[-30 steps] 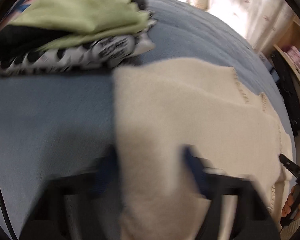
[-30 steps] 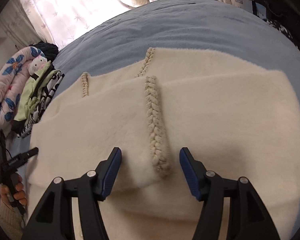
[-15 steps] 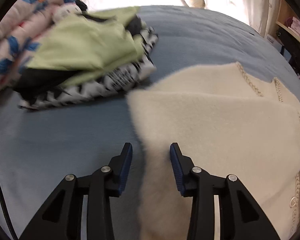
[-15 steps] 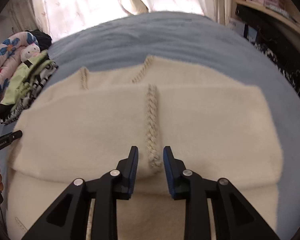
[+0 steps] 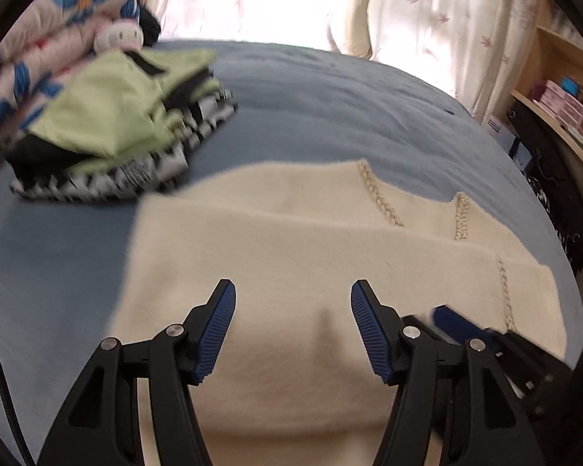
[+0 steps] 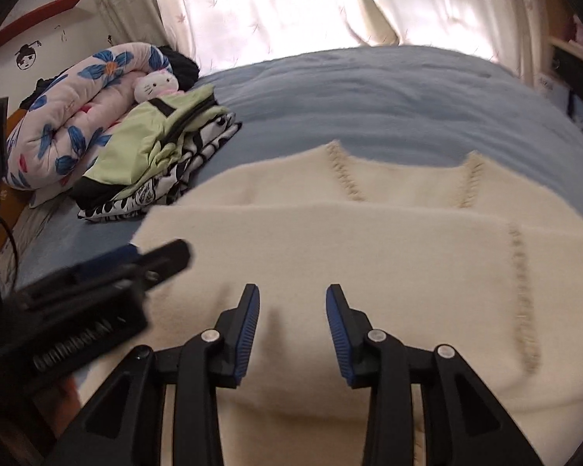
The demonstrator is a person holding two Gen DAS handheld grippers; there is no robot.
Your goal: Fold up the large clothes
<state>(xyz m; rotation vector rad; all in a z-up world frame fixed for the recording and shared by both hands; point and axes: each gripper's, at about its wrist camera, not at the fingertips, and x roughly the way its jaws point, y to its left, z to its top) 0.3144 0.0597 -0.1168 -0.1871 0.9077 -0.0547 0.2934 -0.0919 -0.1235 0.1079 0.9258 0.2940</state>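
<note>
A cream fleece garment (image 5: 311, 240) with braided trim lies folded in layers on the blue bed; it also shows in the right wrist view (image 6: 369, 233). My left gripper (image 5: 293, 299) is open and empty, hovering over the garment's near part. My right gripper (image 6: 292, 297) is open and empty, also over the garment's near part. The two grippers are side by side: the right one shows at the lower right of the left wrist view (image 5: 466, 330), the left one at the left of the right wrist view (image 6: 109, 275).
A stack of folded clothes, green on top (image 5: 112, 124), lies at the far left of the bed (image 5: 330, 97). A floral quilt (image 6: 70, 108) with a plush toy (image 6: 153, 85) sits behind it. Curtains hang at the back; shelves (image 5: 555, 108) stand to the right.
Both grippers were nearly shut half a second ago and have opened. Both pulled back and rose over the garment, coming close together. The garment lies folded as before.
</note>
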